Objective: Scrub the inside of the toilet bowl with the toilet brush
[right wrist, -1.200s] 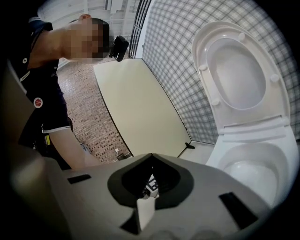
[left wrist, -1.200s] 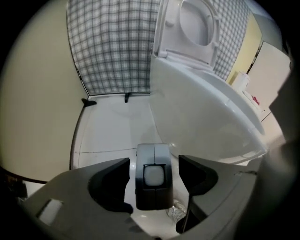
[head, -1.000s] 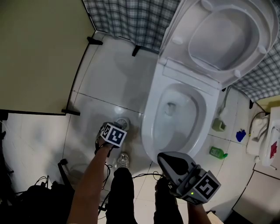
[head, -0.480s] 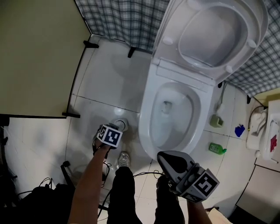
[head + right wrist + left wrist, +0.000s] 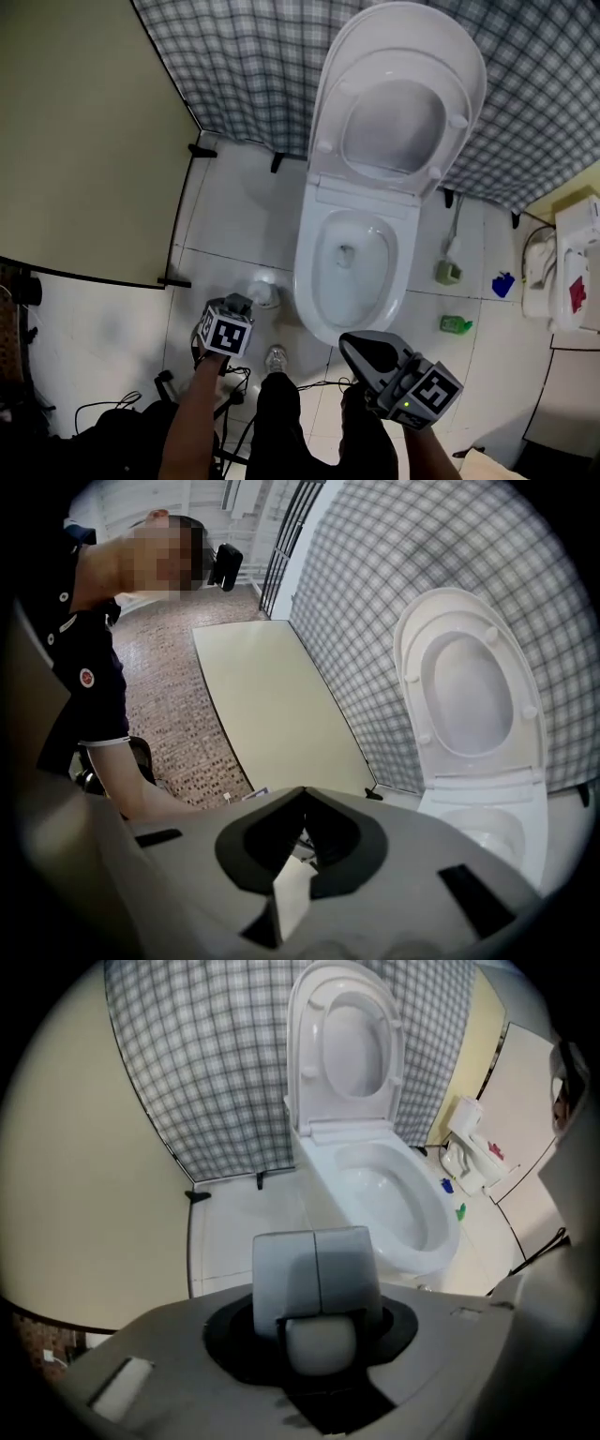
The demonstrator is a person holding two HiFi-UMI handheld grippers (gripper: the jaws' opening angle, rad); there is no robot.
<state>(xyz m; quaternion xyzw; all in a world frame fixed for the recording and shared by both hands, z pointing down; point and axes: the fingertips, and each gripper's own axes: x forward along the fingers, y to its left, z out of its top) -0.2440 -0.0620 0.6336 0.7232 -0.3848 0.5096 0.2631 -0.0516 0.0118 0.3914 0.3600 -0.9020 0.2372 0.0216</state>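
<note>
The white toilet stands with lid and seat (image 5: 398, 112) raised and its bowl (image 5: 349, 267) uncovered. My left gripper (image 5: 239, 302) hangs over the tiled floor left of the bowl, pointing steeply down. Its jaws have just been closing. In the left gripper view the left gripper (image 5: 316, 1241) is shut on the white rounded end of the toilet brush handle (image 5: 319, 1344); the brush head is hidden. A round white holder (image 5: 265, 292) stands on the floor beside the bowl. My right gripper (image 5: 361, 349) is in front of the bowl; in its own view the right gripper (image 5: 301, 794) is shut and empty.
A beige partition (image 5: 84, 141) closes the left side, and plaid wall covering (image 5: 244, 66) runs behind the toilet. A green bottle (image 5: 457, 324), a blue item (image 5: 502, 284) and white fittings (image 5: 572, 272) lie right of the bowl. Cables (image 5: 234, 384) trail by my legs. A person (image 5: 94, 658) stands nearby.
My left gripper has risen from the floor beside the holder, and the right gripper has lifted too. The head view has pulled back, showing the whole toilet.
</note>
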